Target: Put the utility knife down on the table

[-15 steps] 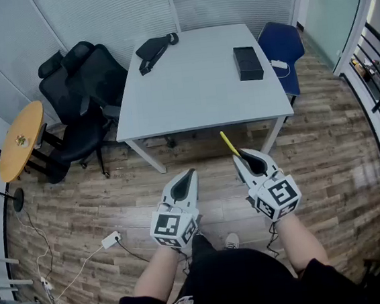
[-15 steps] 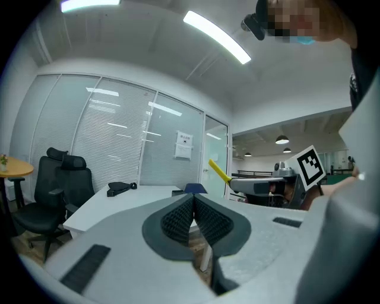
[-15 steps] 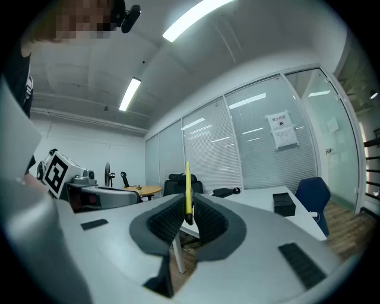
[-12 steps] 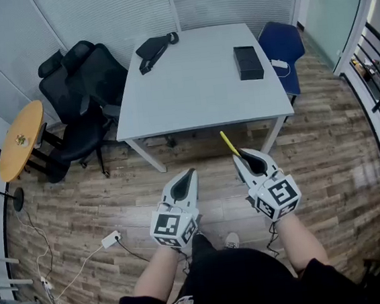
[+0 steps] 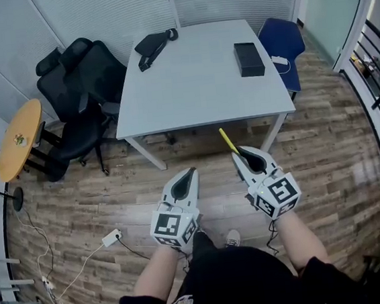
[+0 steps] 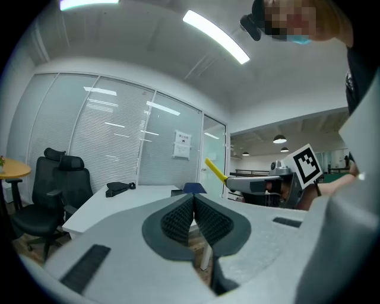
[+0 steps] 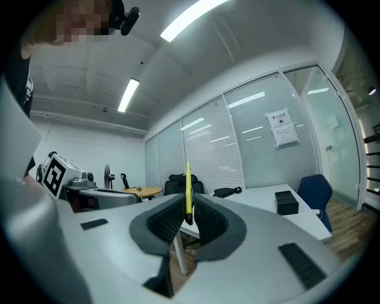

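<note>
**Little shifts: knife stays clamped short of the table**

Both grippers keep the places they held a moment ago, side by side in front of the person, and only the head view has tipped a touch, so the table [image 5: 196, 80] sits slightly higher in it.

The right gripper [image 5: 239, 156] has its jaws closed on the utility knife [image 5: 227, 142]. The knife is a thin yellow strip, seen edge-on and upright between the ribbed pads in the right gripper view. Its free end sticks out past the jaw tips toward the table. It hangs in the air over the wooden floor [image 5: 81, 206], near the table's front edge but not touching it.

The left gripper [image 5: 190, 175] is level beside it, apart from it. Its jaws are pressed together with nothing between them.

On the pale table top a black box [image 5: 249, 59] lies near the right side. A black bag [image 5: 153, 46] rests at the far left corner. A blue chair [image 5: 281, 40] stands at the table's right end, and black office chairs [image 5: 81, 78] crowd its left side. Farther left is a small round wooden table [image 5: 18, 139]. A white plug with its cable [image 5: 110, 240] lies on the floor to the left of the person.
</note>
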